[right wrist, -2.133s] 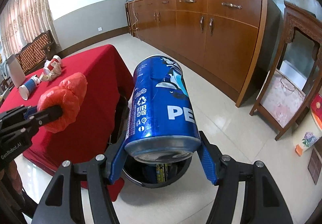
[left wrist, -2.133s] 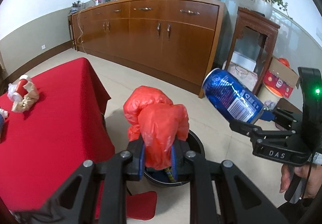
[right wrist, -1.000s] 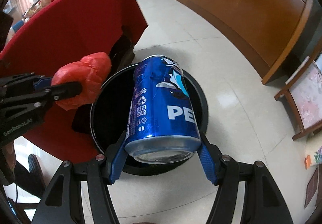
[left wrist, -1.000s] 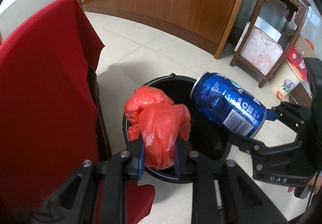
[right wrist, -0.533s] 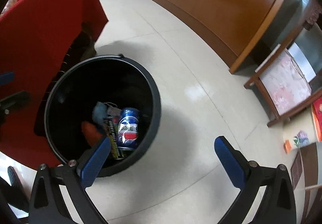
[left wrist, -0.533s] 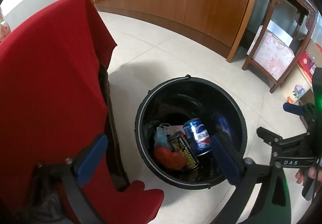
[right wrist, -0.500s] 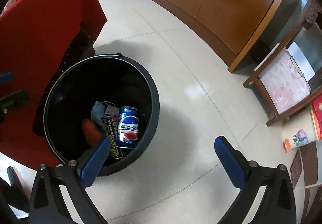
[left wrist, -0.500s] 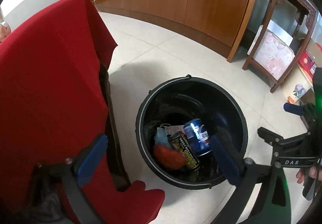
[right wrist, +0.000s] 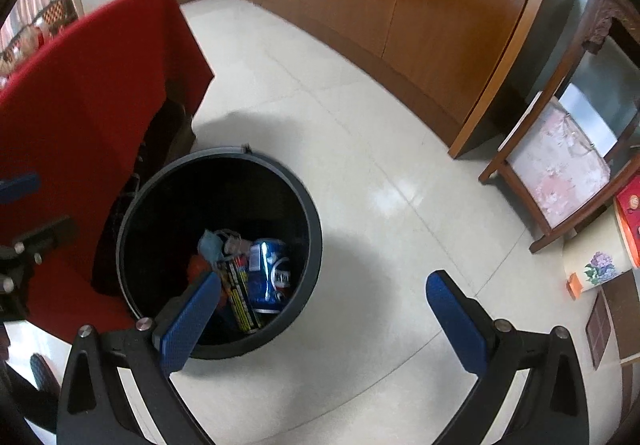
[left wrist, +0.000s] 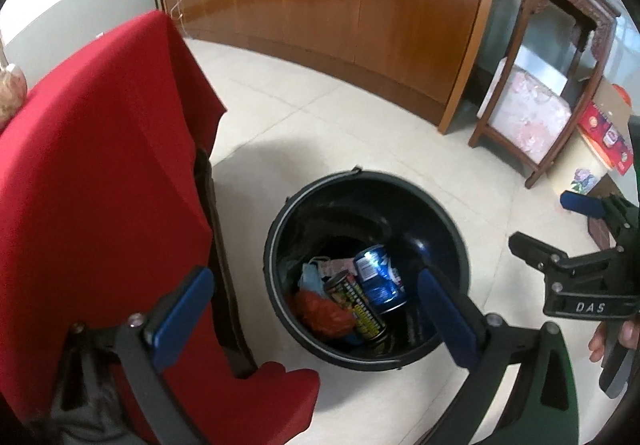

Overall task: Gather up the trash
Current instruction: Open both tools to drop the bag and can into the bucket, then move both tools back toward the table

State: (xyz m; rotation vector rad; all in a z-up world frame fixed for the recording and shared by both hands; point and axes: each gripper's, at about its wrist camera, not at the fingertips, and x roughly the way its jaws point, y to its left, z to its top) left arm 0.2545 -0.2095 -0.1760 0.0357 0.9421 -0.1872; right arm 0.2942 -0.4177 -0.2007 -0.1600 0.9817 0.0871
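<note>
A black round trash bin stands on the tiled floor beside the red-clothed table; it also shows in the right wrist view. Inside lie a blue Pepsi can, a crumpled red plastic bag, a dark can with yellow print and a blue face mask. My left gripper is open and empty above the bin. My right gripper is open and empty above the bin's right rim; it shows from the side in the left wrist view.
The table with the red cloth is at the left, close to the bin. A long wooden cabinet runs along the far wall. A wooden stand and boxes are at the right. Pale tiled floor surrounds the bin.
Both grippers opened: the red bag and the Pepsi can dropped into the bin. Since half a second ago both grippers have risen slightly; the trash lies still.
</note>
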